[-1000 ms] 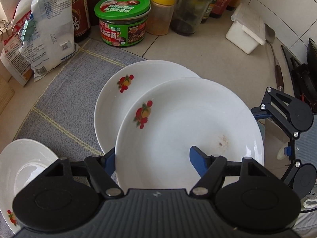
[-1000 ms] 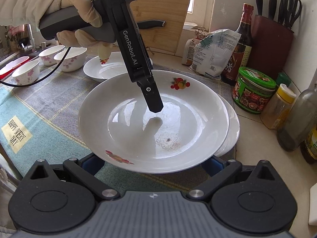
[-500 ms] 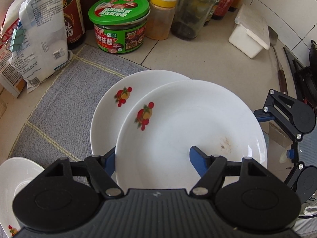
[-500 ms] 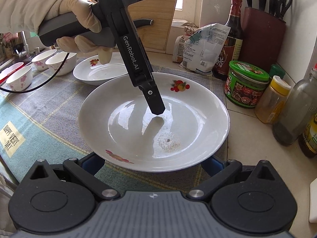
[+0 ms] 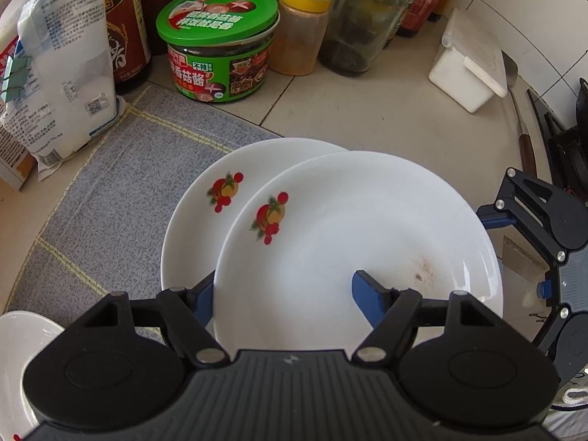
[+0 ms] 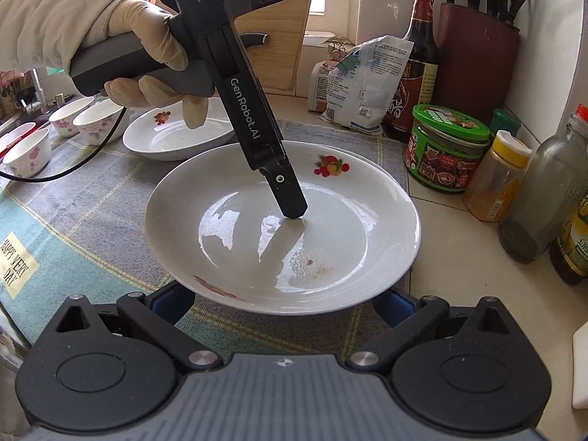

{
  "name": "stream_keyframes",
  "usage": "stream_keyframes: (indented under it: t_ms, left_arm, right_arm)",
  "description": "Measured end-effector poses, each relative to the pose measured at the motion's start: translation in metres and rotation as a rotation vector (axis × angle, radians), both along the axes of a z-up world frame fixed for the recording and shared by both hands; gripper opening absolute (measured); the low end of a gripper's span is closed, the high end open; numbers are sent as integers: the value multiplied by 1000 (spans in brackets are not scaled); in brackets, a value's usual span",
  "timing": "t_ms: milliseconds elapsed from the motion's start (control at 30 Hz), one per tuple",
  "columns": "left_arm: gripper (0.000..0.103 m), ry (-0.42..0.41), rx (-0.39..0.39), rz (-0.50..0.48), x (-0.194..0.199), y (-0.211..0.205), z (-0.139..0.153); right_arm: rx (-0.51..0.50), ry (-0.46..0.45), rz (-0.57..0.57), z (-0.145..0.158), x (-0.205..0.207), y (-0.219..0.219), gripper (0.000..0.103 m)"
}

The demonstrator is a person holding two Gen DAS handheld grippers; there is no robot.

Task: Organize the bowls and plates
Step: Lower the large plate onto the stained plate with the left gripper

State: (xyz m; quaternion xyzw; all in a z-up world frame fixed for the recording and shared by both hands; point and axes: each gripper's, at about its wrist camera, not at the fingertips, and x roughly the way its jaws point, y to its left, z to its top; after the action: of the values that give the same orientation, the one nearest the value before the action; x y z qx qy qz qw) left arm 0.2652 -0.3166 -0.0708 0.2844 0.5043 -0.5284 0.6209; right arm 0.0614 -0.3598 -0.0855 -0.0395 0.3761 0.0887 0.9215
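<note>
Now brings the held plate [image 5: 367, 228] closer over the second plate [image 5: 198, 220] on the grey mat [image 5: 110, 191]; hides that lower plate's edge, which peeked out at the right of the right wrist view a second ago, so looks close to stacked. Keeps the left tongs [image 5: 284, 294] clenched on the held plate's near wall, one pad inside and one outside. Leaves the right tongs [image 6: 283, 299] spread wide beneath the near rim, grasping nothing.

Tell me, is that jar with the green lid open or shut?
Shut. The green lid sits flat on the jar and covers its whole mouth, and the right wrist view shows it seated the same way.
</note>
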Motion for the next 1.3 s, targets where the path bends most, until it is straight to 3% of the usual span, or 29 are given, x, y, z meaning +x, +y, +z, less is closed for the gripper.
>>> stream_keyframes:
  t_ms: [900,1300]
  left_arm:
    - [76,5,19,-17,9,-6,-15]
    - [77,-120,55,-87,-3,-11,-8]
  right_arm:
    - [-2,61,-60,2,14,-1,103]
    - [-18,67,-67,3,17,2,103]
